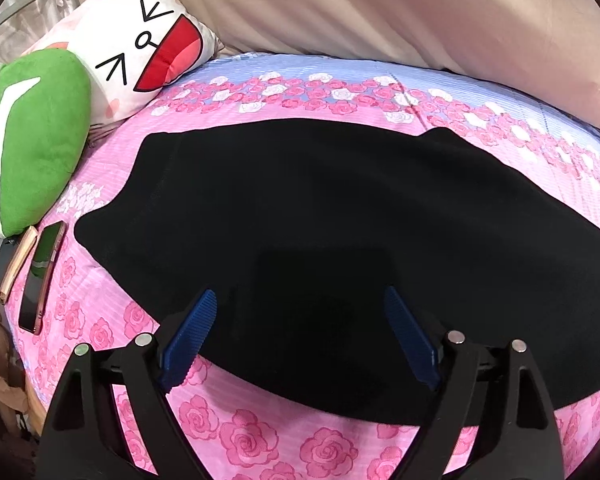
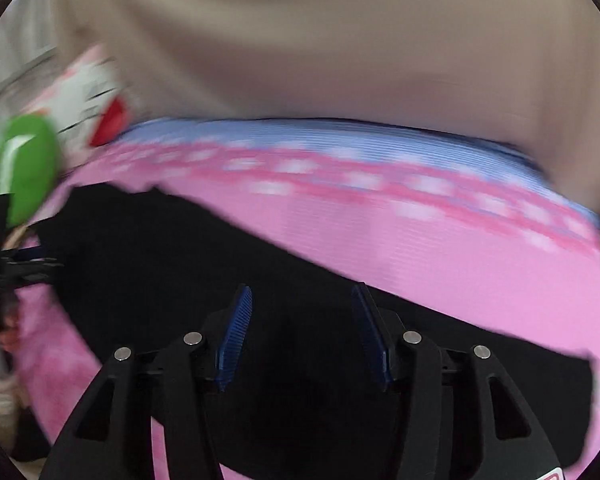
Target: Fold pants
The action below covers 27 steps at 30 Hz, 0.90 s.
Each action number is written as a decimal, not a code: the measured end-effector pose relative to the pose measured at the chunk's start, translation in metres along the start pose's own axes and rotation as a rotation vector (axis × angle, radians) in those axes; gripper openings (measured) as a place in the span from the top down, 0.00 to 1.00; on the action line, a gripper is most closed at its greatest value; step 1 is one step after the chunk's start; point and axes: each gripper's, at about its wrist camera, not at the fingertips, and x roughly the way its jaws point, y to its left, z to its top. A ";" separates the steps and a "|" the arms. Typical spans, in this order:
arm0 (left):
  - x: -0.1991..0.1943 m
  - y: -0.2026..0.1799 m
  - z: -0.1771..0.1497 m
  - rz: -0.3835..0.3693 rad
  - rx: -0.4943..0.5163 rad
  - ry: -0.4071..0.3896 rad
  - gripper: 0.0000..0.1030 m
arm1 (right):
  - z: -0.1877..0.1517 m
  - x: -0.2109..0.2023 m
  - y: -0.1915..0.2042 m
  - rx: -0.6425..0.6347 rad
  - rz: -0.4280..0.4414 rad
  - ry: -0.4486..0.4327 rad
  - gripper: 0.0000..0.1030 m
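Black pants [image 1: 300, 220] flat on bed [image 1: 240, 432], long axis left-right across both grippers.
Left gripper [image 1: 300, 300] wide open, empty, over near hem; right gripper [image 2: 302, 300] part open, empty, nr leg end; blurred.

A: Where does the left wrist camera sit?

B: Just behind its own gripper [image 1: 300, 312], low over the bed [image 1: 260, 436], looking across it toward the beige cover [image 1: 360, 12] at the top of the frame. The black pants [image 1: 320, 220] fill the middle, close up.

A: And the right wrist camera?

B: Same kind of mount, behind its gripper [image 2: 302, 312], facing much the same way, though the picture is smeared. The pants [image 2: 172, 264] sit lower left, very near.

A: What do they share?

B: The pants, the pink bedspread, the green cushion [image 1: 32, 140] and the white face pillow [image 1: 140, 44], both at the left edge, seen again blurred [image 2: 28, 168] [image 2: 88, 92].
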 end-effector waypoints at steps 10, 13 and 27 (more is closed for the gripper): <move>0.005 0.035 -0.008 -0.017 0.025 -0.024 0.17 | 0.095 0.186 0.118 -0.100 0.188 0.194 0.61; 0.012 0.039 -0.004 -0.012 0.035 -0.033 0.17 | 0.105 0.201 0.135 -0.115 0.220 0.196 0.90; 0.035 0.076 0.011 -0.026 -0.051 -0.023 0.17 | 0.123 0.155 0.150 -0.165 0.191 0.053 0.76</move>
